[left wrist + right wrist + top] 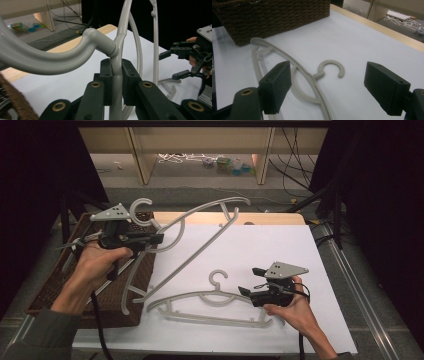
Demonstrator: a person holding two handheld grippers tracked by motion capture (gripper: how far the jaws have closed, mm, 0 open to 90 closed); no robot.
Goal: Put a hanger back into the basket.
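High view: the left tongs [159, 239] are clamped on a grey plastic hanger [200, 227], gripping it just below its hook. That lifted hanger hangs tilted in the air, its hook above the brown wicker basket [55, 285] and its long bar slanting down toward the white sheet [280, 250] that covers the counter, just beside the basket's right wall. More grey hangers lie inside the basket. A second hanger [210, 307] lies flat on the sheet, to the right of the basket and well apart from it, hook pointing away from the person. The right tongs [250, 281] hover at this hanger's right end with their jaws spread apart and nothing pressed between them.

Left gripper view: the two black pads [128, 75] squeeze the lifted hanger's [117, 50] neck from both sides, right under the joint where the hook bends away to the left. A corner of the basket [12, 100] shows at lower left; the right tongs [175, 61], held by a hand, stand open at far right over the sheet.

Right gripper view: the jaws stand wide apart and empty. Between them, lower on the sheet [362, 37], lies the flat hanger [297, 72], its hook [330, 67] curled toward the right jaw. The basket [274, 17] stands beyond the hanger's far end, near it but not touching.
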